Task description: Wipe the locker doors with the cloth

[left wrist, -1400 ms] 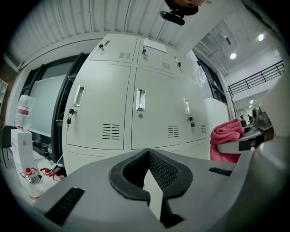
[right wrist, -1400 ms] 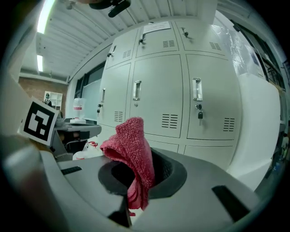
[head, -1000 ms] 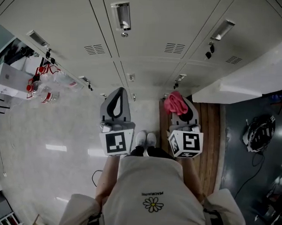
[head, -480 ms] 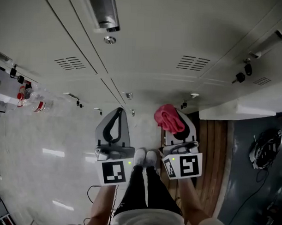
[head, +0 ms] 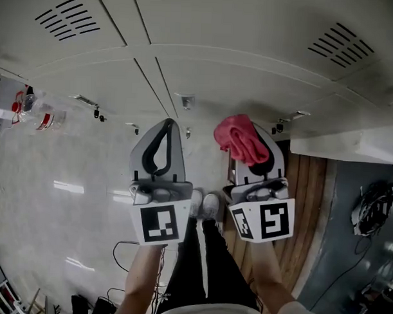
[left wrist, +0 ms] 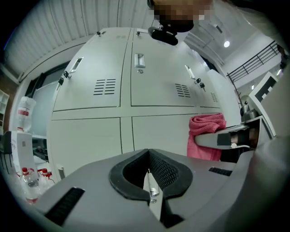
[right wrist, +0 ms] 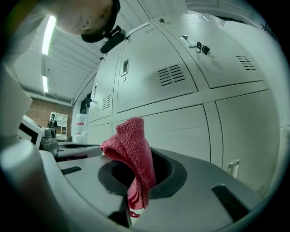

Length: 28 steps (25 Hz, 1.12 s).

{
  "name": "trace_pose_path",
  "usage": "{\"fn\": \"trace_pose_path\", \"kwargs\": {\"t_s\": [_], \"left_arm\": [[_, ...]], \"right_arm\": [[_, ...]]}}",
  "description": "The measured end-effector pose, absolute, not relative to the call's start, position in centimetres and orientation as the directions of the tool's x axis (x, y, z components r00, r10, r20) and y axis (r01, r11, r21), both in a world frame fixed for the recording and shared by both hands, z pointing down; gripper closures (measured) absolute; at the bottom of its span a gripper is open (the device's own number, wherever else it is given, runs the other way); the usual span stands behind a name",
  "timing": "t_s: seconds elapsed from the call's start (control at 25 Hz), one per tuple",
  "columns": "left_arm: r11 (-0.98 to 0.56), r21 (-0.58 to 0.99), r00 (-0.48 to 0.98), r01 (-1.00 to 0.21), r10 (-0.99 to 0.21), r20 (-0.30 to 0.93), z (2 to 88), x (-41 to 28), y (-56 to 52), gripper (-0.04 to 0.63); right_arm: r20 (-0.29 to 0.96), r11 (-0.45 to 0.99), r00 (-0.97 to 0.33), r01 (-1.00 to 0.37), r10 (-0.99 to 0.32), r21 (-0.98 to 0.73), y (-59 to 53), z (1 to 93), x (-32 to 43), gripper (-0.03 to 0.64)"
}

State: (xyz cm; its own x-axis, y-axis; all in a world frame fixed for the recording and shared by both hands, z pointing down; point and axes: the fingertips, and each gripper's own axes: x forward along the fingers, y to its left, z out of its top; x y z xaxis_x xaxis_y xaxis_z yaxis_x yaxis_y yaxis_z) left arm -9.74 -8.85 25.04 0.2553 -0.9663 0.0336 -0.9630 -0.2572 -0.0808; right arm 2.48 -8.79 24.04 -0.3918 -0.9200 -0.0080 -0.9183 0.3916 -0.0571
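Note:
A red-pink cloth (head: 241,139) bunches out of my right gripper (head: 253,147), which is shut on it; in the right gripper view the cloth (right wrist: 131,158) stands up from between the closed jaws. My left gripper (head: 162,142) is shut with nothing in it, its jaws meeting at the tips (left wrist: 148,159). Both point at the pale grey locker doors (head: 206,76), a short way from them. From the left gripper view the lockers (left wrist: 136,90) fill the frame and the cloth (left wrist: 205,136) hangs at the right.
Lower doors carry small latches (head: 186,102) and vents (head: 342,43). Water bottles (head: 37,115) sit at the left by the pale floor (head: 67,181). A wooden bench (head: 308,195) runs at the right. A cable (head: 126,247) lies on the floor near the person's shoes (head: 203,205).
The head view has closed in on the lockers and tipped lower. Both grippers have risen and moved nearer the lower doors, the right still holding the cloth.

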Motion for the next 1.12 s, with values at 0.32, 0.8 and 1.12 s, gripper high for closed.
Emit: {"fn": "trace_pose_path", "kwargs": {"t_s": [0.32, 0.8, 1.12], "left_arm": [[-0.224, -0.09, 0.224, -0.97, -0.974, 0.006, 24.2, -11.8, -8.8, 0.578], [-0.126, -0.08, 0.127, -0.989, -0.992, -0.002, 24.7, -16.9, -8.4, 0.578], [-0.117, -0.085, 0.117, -0.99, -0.993, 0.004, 25.3, -17.5, -8.5, 0.578]], "right_arm": [[-0.144, 0.477, -0.479, -0.877, -0.866, 0.051, -11.3, 17.5, -4.0, 0.586], [-0.114, 0.454, -0.489, -0.859, -0.865, 0.237, -14.8, 17.4, -11.3, 0.586], [-0.145, 0.416, -0.445, -0.889, -0.884, 0.192, -15.0, 17.2, -10.6, 0.586]]}}
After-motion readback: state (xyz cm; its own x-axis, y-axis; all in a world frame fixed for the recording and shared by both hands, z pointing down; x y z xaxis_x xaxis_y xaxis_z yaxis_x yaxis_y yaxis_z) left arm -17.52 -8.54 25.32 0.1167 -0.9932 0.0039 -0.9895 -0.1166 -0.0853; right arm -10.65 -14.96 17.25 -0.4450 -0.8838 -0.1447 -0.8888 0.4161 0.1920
